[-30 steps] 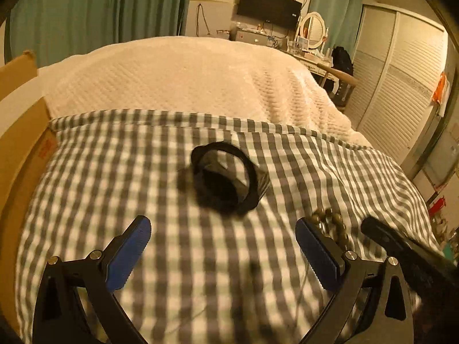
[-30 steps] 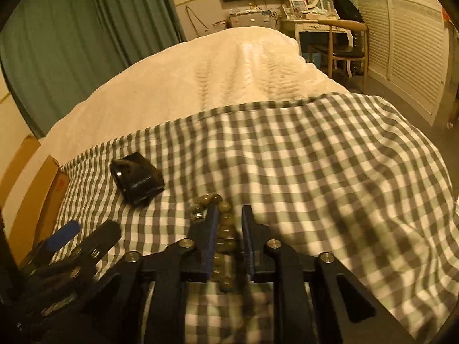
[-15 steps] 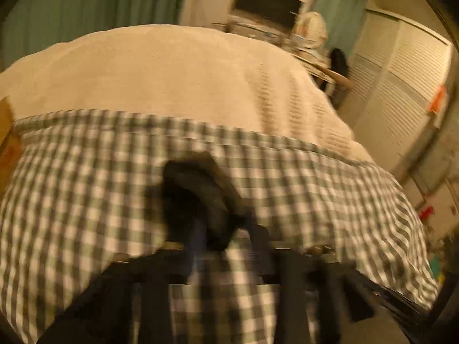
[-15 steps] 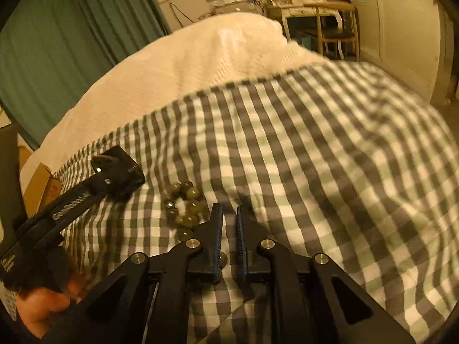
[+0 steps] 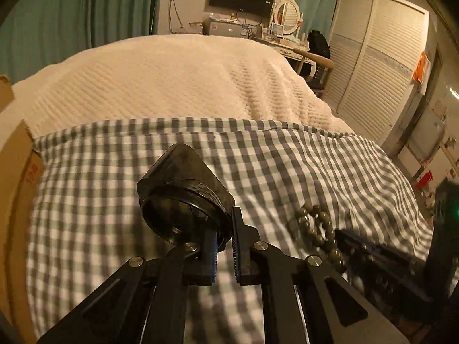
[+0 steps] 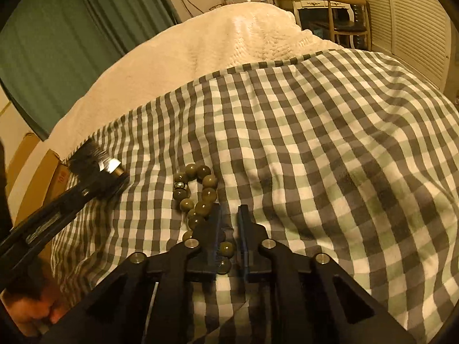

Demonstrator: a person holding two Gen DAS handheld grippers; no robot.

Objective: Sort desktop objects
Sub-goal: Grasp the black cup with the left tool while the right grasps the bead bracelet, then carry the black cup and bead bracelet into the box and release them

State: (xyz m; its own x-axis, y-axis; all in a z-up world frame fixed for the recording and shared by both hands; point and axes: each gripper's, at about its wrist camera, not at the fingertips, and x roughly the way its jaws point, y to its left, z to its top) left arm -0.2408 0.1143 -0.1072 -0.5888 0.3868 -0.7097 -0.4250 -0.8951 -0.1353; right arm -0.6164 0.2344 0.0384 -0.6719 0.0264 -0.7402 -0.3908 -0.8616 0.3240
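My left gripper [image 5: 223, 229] is shut on the rim of a black round cup-shaped object [image 5: 183, 192] and holds it tilted just above the checked cloth [image 5: 258, 160]. The object and the left gripper also show in the right wrist view [image 6: 94, 163]. A dark green bead bracelet [image 6: 198, 195] lies on the cloth. My right gripper [image 6: 229, 215] is shut on the near part of the bracelet, with beads between its fingers. The bracelet also shows in the left wrist view [image 5: 318, 226].
A cream quilted blanket [image 5: 172, 80] covers the bed beyond the checked cloth. A cardboard box [image 5: 14, 177] stands at the left edge. A dressing table and chair [image 6: 330, 8] and louvred wardrobe doors [image 5: 373, 66] are at the far right.
My left gripper went from wide open in front of the black object to shut on its rim and lifted it. My right gripper stayed shut on the bracelet.
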